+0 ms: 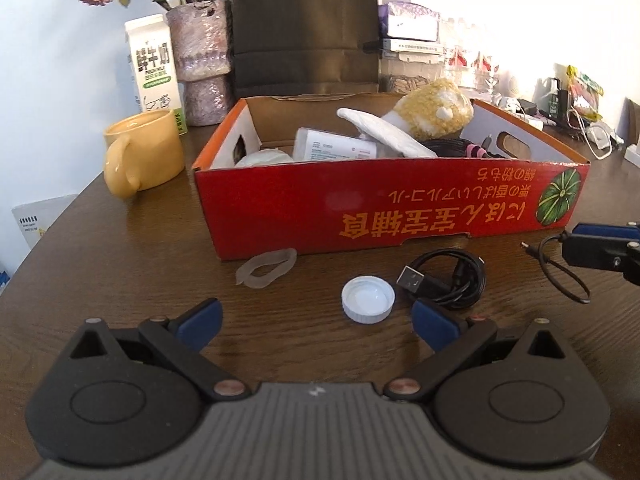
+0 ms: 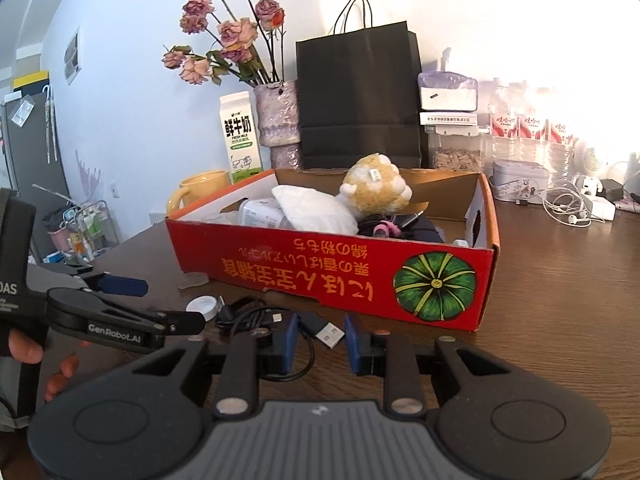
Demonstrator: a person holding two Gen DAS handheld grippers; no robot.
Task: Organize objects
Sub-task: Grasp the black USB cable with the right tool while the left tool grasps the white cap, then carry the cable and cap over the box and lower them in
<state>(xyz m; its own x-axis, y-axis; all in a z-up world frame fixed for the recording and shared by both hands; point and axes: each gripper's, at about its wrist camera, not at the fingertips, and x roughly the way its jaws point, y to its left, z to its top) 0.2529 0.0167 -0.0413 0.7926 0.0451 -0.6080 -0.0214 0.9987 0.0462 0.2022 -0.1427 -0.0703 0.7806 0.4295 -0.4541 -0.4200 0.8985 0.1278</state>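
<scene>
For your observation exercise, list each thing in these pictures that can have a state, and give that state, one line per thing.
Left gripper: open, holds nothing.
Right gripper: jaws narrow, with a thin cable loop between them; grip unclear.
Box: open-topped, partly filled.
Cap: off any bottle, inside facing up, on the table.
USB cable: coiled, on the table, outside the box.
Mug: upright.
Milk carton: upright, closed.
Paper bag: standing upright.

Left gripper (image 1: 316,322): black linkage arms, blue pads, copper-coloured pivot screws, ribbed grey base at the frame's bottom.
Right gripper (image 2: 319,344): same build.
Marking: white "GenRobot.AI" lettering, lower left.
</scene>
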